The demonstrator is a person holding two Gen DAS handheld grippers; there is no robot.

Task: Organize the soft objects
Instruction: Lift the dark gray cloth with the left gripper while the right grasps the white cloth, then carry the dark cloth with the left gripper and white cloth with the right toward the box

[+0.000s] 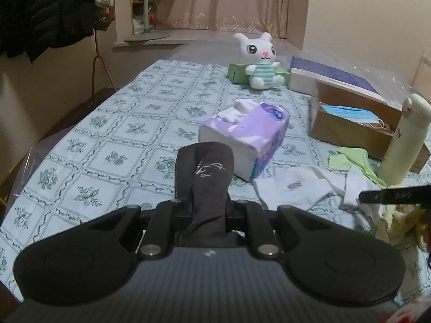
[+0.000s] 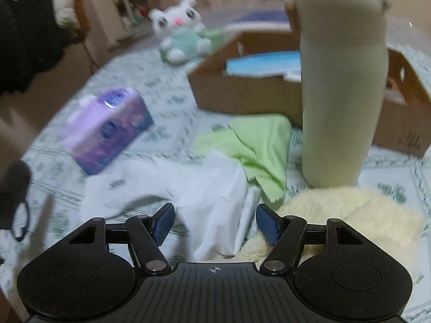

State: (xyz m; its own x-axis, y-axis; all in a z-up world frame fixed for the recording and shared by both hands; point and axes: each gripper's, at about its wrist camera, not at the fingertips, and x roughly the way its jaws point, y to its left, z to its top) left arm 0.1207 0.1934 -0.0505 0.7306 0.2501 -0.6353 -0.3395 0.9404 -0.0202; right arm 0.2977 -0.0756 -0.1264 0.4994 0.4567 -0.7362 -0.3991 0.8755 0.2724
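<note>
My left gripper [image 1: 207, 202] is shut on a dark grey sock [image 1: 204, 177] with a pale stitched motif, held above the floral tablecloth [image 1: 107, 134]. The sock covers the fingertips. My right gripper [image 2: 215, 223] stands open over a crumpled white cloth [image 2: 188, 188], and its blue pads [image 2: 163, 223] touch nothing. A green cloth [image 2: 256, 145] lies just beyond the white one, and a pale yellow towel [image 2: 350, 215] lies to its right. In the left wrist view, the white cloth [image 1: 296, 185] and green cloth [image 1: 353, 161] lie to the right of the sock.
A purple tissue pack [image 1: 247, 134] lies mid-table. A white plush bunny [image 1: 261, 62] sits at the far end against a green box [image 1: 237, 74]. A cream bottle [image 2: 342, 94] stands before an open cardboard box [image 2: 242, 94]. Dark coats [image 1: 40, 13] hang at the left.
</note>
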